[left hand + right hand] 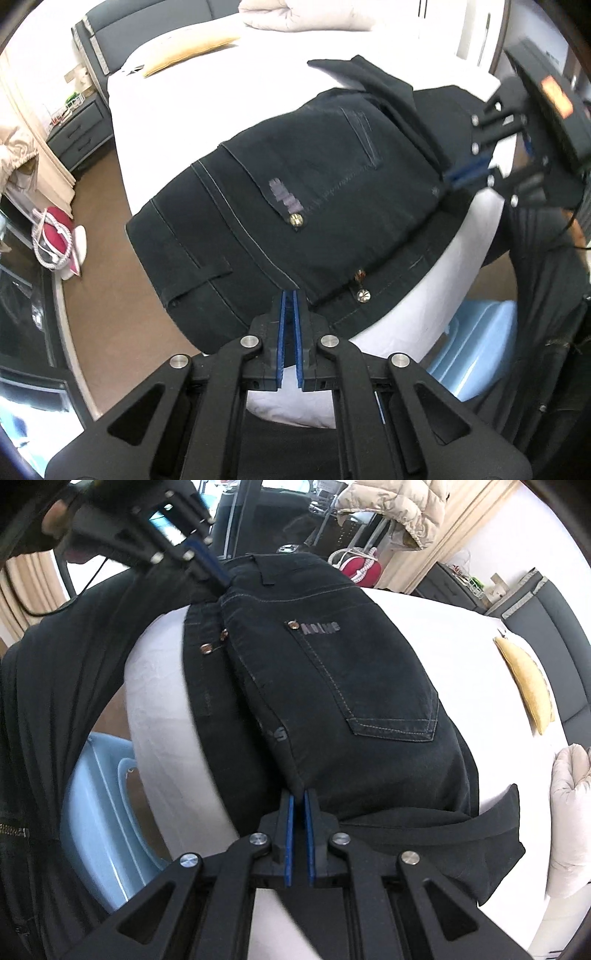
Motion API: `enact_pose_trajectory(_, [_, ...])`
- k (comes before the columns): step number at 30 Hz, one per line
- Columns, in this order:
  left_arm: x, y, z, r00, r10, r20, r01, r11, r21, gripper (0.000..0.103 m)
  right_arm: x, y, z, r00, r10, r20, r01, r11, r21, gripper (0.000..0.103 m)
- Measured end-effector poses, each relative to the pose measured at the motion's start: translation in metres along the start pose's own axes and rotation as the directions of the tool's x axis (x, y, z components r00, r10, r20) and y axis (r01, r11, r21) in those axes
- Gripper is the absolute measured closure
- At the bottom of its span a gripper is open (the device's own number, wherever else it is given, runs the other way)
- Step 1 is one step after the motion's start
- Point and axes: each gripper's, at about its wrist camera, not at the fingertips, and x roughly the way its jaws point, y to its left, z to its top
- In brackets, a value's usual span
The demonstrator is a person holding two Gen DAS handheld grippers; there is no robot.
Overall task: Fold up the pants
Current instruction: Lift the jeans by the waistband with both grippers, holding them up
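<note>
Here — grip: left gripper [291, 299] and right gripper [298, 797] each pinched shut on a near corner of the folded black denim pants [295, 177].
Pants: on white bed [207, 99], long axis between grippers — folded edge beyond the fingertips.

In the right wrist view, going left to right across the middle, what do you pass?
Person's dark sleeve → light blue tub → white bed edge → black pants → yellow pillow.
</note>
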Motion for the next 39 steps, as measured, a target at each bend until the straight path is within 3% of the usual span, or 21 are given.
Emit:
enact_pose_trajectory(6, [-0.019,0.015,-0.003,0.999,-0.048,0.022,0.050,0.997,-0.063,0.100,-0.004,0.011,-0.010,1.000,-0.016,-0.016,0.015,1.000,-0.012,0.096])
enact_pose_trajectory(10, [-0.019,0.031,0.014,0.998,-0.063,0.020,0.064,0.995,-0.074,0.100,-0.002,0.021,-0.013,0.999,-0.037,-0.029,0.037,0.999,-0.031,0.095])
enact_pose_trajectory(11, [-0.011,0.040,0.031,0.997,-0.069,0.019,0.070,0.995,-0.075,0.100,-0.002,0.022,-0.013,0.999,-0.042,-0.030,0.041,0.999,-0.033,0.095])
enact_pose_trajectory(17, [0.018,0.040,0.058,0.992,-0.123,0.015,0.124,0.985,-0.121,0.100,-0.003,0.025,-0.012,0.997,-0.062,-0.034,0.060,0.997,-0.045,0.095])
enact_pose_trajectory(19, [0.033,0.039,0.063,0.992,-0.117,-0.034,0.112,0.986,-0.125,0.100,-0.004,0.028,-0.011,0.998,-0.060,-0.034,0.059,0.997,-0.040,0.095])
enact_pose_trajectory(21, [0.047,0.037,0.063,0.989,-0.111,-0.093,0.101,0.989,-0.111,0.100,-0.005,0.030,-0.012,0.997,-0.062,-0.034,0.061,0.997,-0.039,0.095])
enact_pose_trajectory(28, [0.043,0.029,0.053,0.984,-0.083,-0.161,0.076,0.996,-0.048,0.100,-0.005,0.035,-0.015,0.997,-0.076,-0.033,0.074,0.997,-0.037,0.094])
enact_pose_trajectory(39, [0.045,0.029,0.045,0.984,-0.089,-0.153,0.079,0.994,-0.070,0.100,0.001,0.040,-0.014,0.995,-0.088,-0.039,0.087,0.995,-0.044,0.094])
